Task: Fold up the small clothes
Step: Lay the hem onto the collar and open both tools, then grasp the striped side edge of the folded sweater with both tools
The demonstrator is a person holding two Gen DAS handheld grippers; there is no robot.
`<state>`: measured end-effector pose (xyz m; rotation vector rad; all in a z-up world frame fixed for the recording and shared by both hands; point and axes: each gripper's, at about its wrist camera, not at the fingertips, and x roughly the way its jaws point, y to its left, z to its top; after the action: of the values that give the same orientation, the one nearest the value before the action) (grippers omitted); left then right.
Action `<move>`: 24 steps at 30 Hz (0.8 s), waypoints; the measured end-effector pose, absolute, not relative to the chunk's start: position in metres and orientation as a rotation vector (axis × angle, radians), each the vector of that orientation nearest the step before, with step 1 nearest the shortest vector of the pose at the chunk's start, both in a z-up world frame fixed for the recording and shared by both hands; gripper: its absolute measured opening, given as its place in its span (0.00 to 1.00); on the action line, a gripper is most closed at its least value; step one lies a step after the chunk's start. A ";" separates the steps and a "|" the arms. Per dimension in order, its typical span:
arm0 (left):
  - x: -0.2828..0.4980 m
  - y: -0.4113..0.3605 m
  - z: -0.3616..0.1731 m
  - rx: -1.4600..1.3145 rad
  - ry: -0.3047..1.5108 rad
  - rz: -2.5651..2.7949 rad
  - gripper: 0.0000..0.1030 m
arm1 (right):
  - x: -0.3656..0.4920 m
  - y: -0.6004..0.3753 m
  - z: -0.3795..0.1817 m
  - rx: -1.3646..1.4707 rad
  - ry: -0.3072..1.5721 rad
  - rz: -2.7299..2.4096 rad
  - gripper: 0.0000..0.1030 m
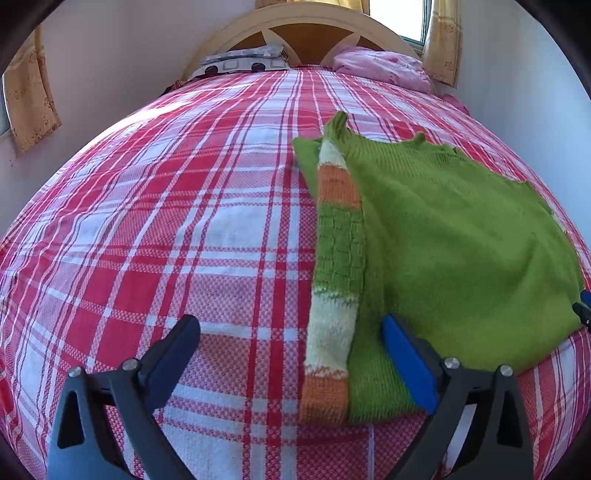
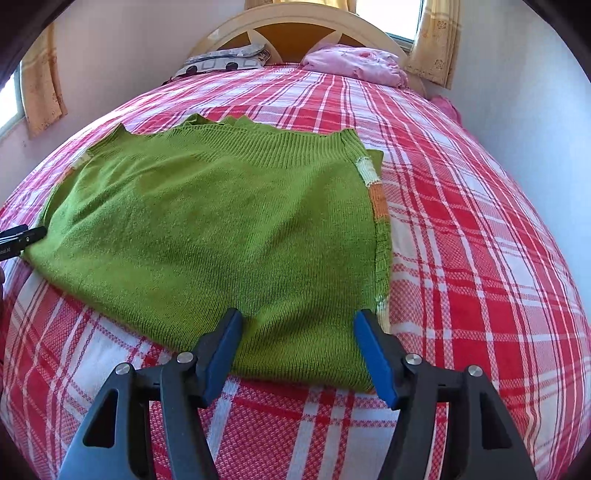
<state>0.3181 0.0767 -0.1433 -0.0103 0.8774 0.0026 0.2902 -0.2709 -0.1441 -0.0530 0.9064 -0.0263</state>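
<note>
A small green knit sweater (image 1: 461, 236) lies flat on the red plaid bed, with a striped orange, white and green sleeve (image 1: 334, 273) folded along its left side. My left gripper (image 1: 291, 328) is open at the sweater's near left corner, its jaws straddling the sleeve's cuff end. In the right wrist view the sweater (image 2: 221, 229) fills the middle, a striped edge (image 2: 376, 199) showing on its right. My right gripper (image 2: 297, 321) is open, its jaws over the sweater's near hem. The left gripper's tip (image 2: 22, 238) shows at the far left.
The bed is covered by a red and white plaid sheet (image 1: 166, 221). A patterned pillow (image 1: 243, 61) and a pink bundle of cloth (image 1: 380, 64) lie by the wooden headboard (image 1: 295, 22). Walls and curtains flank the bed.
</note>
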 end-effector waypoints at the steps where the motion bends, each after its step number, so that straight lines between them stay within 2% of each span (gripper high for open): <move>1: 0.318 0.077 -0.143 -0.009 0.877 0.004 0.98 | 0.291 -0.271 -0.144 -0.048 0.910 -0.027 0.62; 20: 0.296 0.076 -0.142 0.027 0.876 -0.002 1.00 | 0.276 -0.269 -0.139 -0.059 0.877 -0.033 0.62; 24: 0.283 0.088 -0.132 0.002 0.832 -0.013 1.00 | 0.264 -0.258 -0.123 -0.095 0.805 -0.041 0.62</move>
<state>0.2834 0.0878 -0.1319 0.0016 0.8320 -0.0133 0.2639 -0.2584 -0.1226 -0.0947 0.8048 -0.0411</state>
